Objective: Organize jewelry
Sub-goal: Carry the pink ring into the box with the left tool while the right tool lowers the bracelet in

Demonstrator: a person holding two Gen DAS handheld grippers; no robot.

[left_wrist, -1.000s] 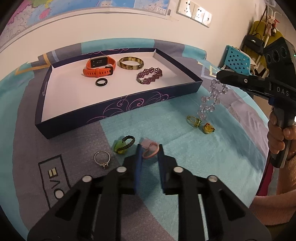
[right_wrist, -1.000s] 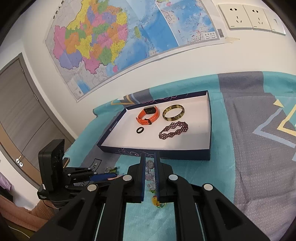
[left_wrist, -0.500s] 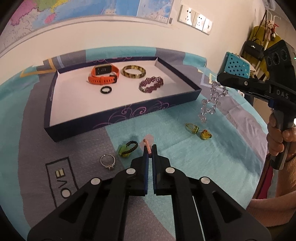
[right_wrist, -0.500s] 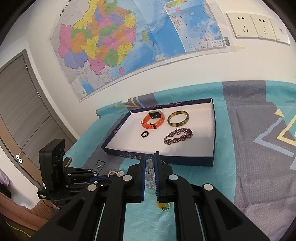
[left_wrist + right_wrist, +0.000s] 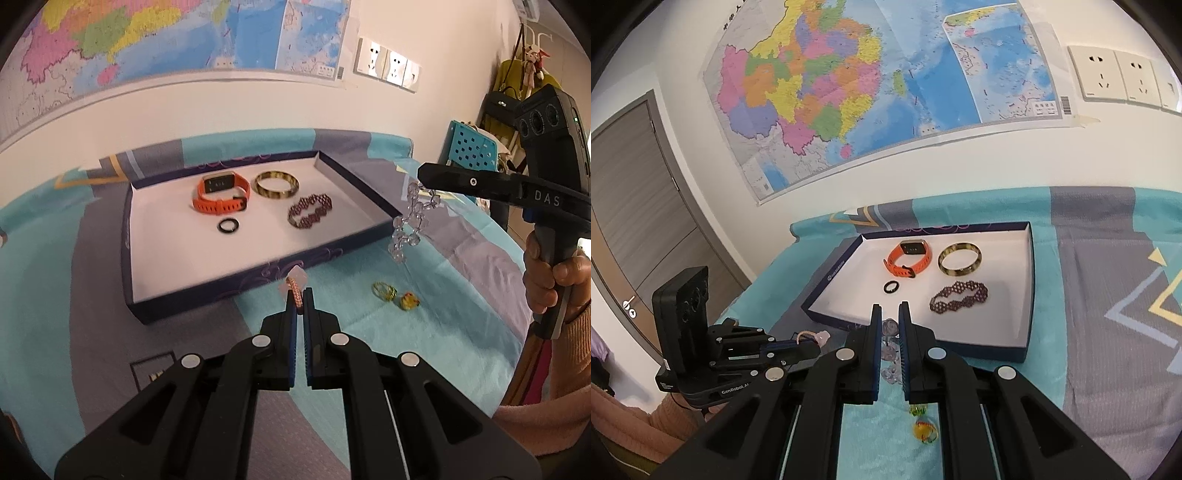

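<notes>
Two hand-held tongs hover above a teal-and-grey cloth, each carrying a piece of jewelry near the front wall of a dark blue tray (image 5: 207, 295) with a white floor. The left tongs (image 5: 300, 295) are clenched on a small pink ring (image 5: 295, 291) with a pale pink stone and a beaded band, which stands edge-on between the blue pads. The right tongs (image 5: 889, 321) are clamped on a clear bead bracelet (image 5: 408, 225), whose glassy, faceted beads dangle in a loose loop below the tips, just off the tray's right corner.

Inside the tray lie an orange watch (image 5: 221, 194) with its strap buckled, a tortoiseshell bangle (image 5: 277, 184), a dark purple woven bracelet (image 5: 310, 216) and a small black ring (image 5: 228, 225), all apart from one another. On the cloth in front of the tray rest a green-gold ring (image 5: 384, 290) and, just beside it, a yellow ring (image 5: 409, 301). A hand (image 5: 546, 273) in a pink sleeve grips the right handle. A map (image 5: 871, 81) covers the wall behind.
</notes>
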